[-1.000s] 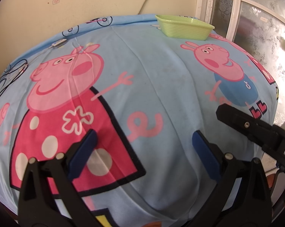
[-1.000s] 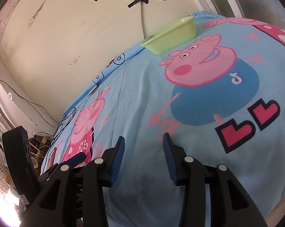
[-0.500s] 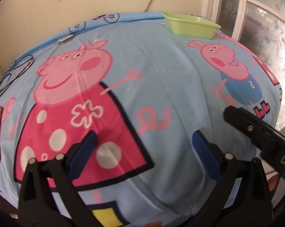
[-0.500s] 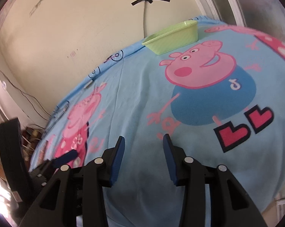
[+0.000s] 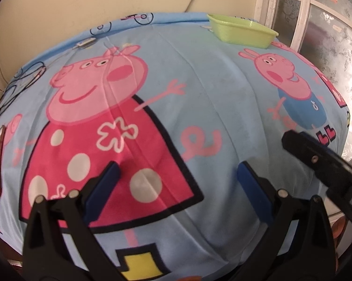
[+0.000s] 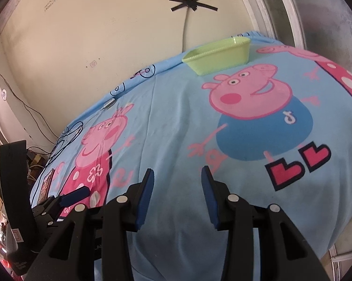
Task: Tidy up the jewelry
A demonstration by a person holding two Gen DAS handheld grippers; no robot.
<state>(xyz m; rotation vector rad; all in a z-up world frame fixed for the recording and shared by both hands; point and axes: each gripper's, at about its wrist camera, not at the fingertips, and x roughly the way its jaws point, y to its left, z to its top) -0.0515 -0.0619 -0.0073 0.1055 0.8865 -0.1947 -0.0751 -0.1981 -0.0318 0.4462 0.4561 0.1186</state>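
The left claw [image 5: 176, 175] hangs released over the cartoon-pig cloth [image 5: 211, 89] covering the worktop, blue pads wide apart, nothing between them; the right claw [image 6: 177, 187] is likewise released, its gap narrower and empty; a green plastic basket [image 6: 219, 55] sits at the far edge by the wall, well apart from both; a small silvery piece [image 5: 86, 43] lies near the far left edge, too small to identify.
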